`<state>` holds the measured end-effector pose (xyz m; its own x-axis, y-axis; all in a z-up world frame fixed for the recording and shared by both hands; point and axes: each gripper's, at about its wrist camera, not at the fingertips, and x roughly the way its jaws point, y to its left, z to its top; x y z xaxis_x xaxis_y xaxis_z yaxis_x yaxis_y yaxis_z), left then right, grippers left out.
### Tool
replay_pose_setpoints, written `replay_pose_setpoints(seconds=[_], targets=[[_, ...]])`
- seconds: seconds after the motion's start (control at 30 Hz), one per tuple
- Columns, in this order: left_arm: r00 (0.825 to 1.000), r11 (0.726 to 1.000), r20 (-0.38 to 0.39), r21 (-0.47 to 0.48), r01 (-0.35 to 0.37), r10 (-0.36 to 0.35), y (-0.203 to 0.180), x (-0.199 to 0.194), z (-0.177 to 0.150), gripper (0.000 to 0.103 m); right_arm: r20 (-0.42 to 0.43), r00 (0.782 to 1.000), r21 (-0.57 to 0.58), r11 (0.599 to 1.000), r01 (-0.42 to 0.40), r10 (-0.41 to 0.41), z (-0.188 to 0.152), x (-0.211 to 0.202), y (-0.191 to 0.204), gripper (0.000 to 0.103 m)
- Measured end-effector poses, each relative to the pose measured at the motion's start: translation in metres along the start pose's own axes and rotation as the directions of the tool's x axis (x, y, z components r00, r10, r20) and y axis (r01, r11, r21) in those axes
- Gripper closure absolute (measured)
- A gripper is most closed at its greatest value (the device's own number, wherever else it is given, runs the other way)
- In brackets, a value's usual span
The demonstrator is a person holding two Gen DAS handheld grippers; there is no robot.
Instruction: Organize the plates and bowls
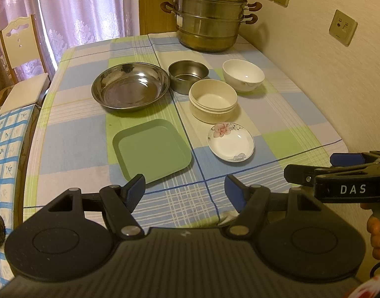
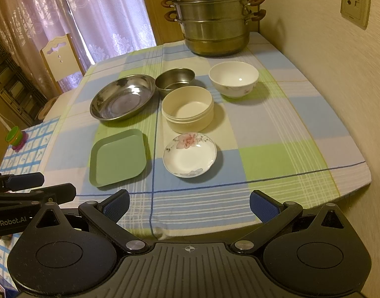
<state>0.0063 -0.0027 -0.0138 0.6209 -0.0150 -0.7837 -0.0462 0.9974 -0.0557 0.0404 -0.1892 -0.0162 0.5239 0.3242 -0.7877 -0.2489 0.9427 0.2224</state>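
Observation:
On the checked tablecloth lie a green square plate point(image 1: 152, 150) point(image 2: 118, 157), a small flowered saucer point(image 1: 230, 142) point(image 2: 189, 154), a cream round bowl point(image 1: 213, 100) point(image 2: 188, 108), a white china bowl point(image 1: 243, 75) point(image 2: 233, 78), a wide steel basin point(image 1: 130, 89) point(image 2: 123, 96) and a small steel bowl point(image 1: 188, 76) point(image 2: 174, 81). My left gripper point(image 1: 185, 192) hovers open over the table's near edge, just before the green plate. My right gripper point(image 2: 190, 206) is open too, at the near edge in front of the saucer. Neither holds anything.
A tall steel steamer pot point(image 1: 209, 16) point(image 2: 213, 17) stands at the table's far end. A wall with sockets point(image 1: 342, 27) runs along the right. A chair point(image 1: 18, 57) and curtains are at the left, beside a blue patterned cloth point(image 1: 4, 154). A hand point(image 1: 377, 236) grips the right tool.

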Motion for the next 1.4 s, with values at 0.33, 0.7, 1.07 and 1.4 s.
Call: replay_pose_setpoints(seconds=[0.33, 0.7, 1.07, 1.4], targets=[[1.000, 1.000, -0.002, -0.001, 0.001, -0.001, 0.0004, 0.0000, 0.0005, 0.035, 0.001, 1.000, -0.001, 1.000, 0.001, -0.001, 0.0017, 0.0009, -0.0017, 0.000], [1.000, 1.000, -0.009, -0.008, -0.004, 0.004, -0.0002, 0.0032, 0.0009, 0.035, 0.000, 1.000, -0.002, 1.000, 0.000, 0.000, 0.0037, 0.0040, -0.0032, 0.000], [1.000, 1.000, -0.022, -0.024, -0.012, 0.012, -0.0032, 0.0043, 0.0044, 0.035, -0.009, 1.000, -0.014, 1.000, -0.009, 0.009, 0.0051, 0.0023, -0.0041, 0.000], [0.999, 0.999, -0.027, -0.039, -0.022, 0.021, -0.0073, 0.0053, 0.0083, 0.035, -0.015, 1.000, -0.024, 1.000, -0.019, 0.019, 0.0085, 0.0046, -0.0063, 0.000]])
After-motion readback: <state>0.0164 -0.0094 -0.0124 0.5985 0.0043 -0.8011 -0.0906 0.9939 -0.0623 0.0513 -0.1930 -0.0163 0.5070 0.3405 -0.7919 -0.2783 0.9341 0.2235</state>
